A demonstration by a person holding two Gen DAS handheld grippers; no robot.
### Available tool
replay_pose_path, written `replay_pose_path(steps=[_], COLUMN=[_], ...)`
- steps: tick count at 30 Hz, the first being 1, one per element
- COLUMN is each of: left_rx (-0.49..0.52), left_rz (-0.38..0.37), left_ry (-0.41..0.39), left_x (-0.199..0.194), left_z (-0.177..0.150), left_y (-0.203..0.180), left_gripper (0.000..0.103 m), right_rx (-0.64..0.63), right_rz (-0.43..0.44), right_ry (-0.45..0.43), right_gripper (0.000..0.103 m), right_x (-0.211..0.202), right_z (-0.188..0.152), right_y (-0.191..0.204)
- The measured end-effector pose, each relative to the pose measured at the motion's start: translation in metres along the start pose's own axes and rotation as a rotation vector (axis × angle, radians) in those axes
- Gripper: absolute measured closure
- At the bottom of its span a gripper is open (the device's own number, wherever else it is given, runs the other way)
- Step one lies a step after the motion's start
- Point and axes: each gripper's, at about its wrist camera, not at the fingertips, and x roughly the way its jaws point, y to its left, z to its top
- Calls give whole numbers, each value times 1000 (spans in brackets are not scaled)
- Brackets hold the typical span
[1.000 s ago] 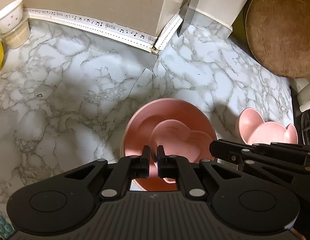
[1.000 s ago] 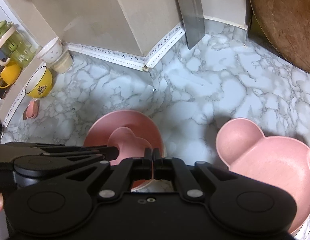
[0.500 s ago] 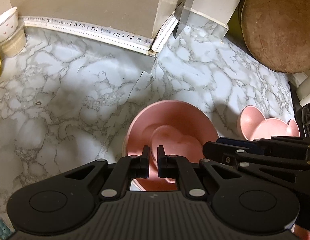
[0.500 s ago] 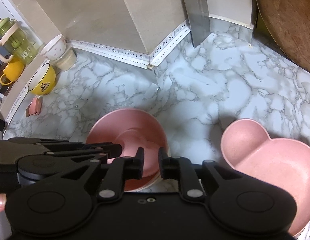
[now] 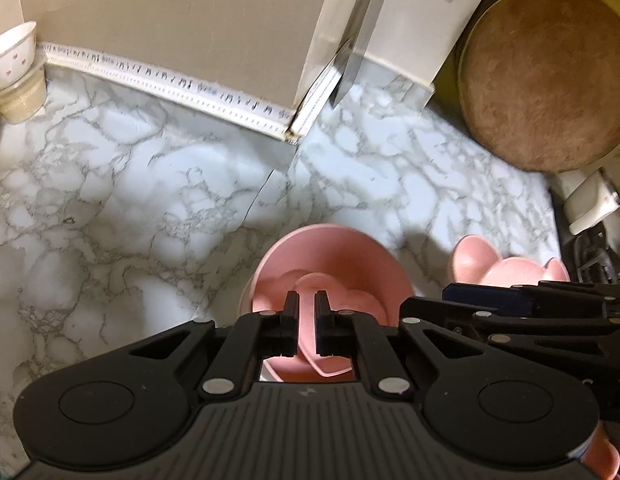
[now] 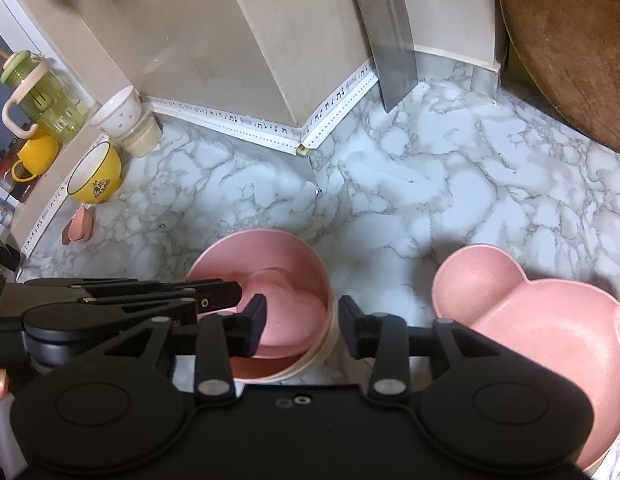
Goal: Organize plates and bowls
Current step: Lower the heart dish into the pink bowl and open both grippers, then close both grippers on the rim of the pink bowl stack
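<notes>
A heart-shaped dish (image 6: 285, 312) sits inside the round pink bowl (image 6: 269, 248) on the marble counter (image 6: 450, 184). The right gripper (image 6: 301, 324), its jaws just opening and empty, straddles the bowl's near rim; the left gripper (image 5: 305, 312) is clenched. The bear-shaped plate (image 6: 550, 340) lies right of the bowl, likelier the right gripper's.

The bench (image 6: 450, 168) has a smooth, faintly glossy marble-pattern surface. The pink bowl (image 6: 293, 248) and bear-shaped plate (image 6: 530, 320) look matt, finely speckled plastic. The cleaver (image 6: 394, 56) at upper centre is dull grey metal; the round board (image 5: 546, 92) is rough, worn wood.
</notes>
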Motion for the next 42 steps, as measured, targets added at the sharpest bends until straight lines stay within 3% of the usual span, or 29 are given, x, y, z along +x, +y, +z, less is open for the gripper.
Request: replay_pose_path(steps=[6,10,13,15,17,19,21,28,36,42], left_rx=[15,20,7,0,-4,-4,-9,-15,-104,-121], left_rz=[-19,-45,-55,-47,-36,-42,-34,21,13,30], left_ry=[-93,-186,-229,-266,-296,-292,-289,-289,-147,-90], left_x=[-18,-35,-44,-51,-55,-56,-56,-47,-22,-13], left_z=[-8,-15,-19,-24,-29,-32,-35,-46,-29,-16], left_y=[-1,2,5,8,11,15,19,32,45,41], left_gripper=[96,94,72,41,34,33,30,27,27,27], right_rx=[-13,-40,-61,-77,-91,-101,-107,-83,153,184], right_rz=[10,11,11,9,7,8,-11,-38,12,0], right_ry=[-51,-91,-117,-140,-160,-181,-215,-207,-72,-41], right_gripper=[38,34,30,25,21,15,0,0,6,12], right_x=[-16,-28,-35,-40,-44,-46,-47,-25,4,9], right_z=[-6,-10,-14,-16,-20,-24,-30,-47,-39,-33], right_y=[-2,0,3,4,6,6,6,5,-12,-10])
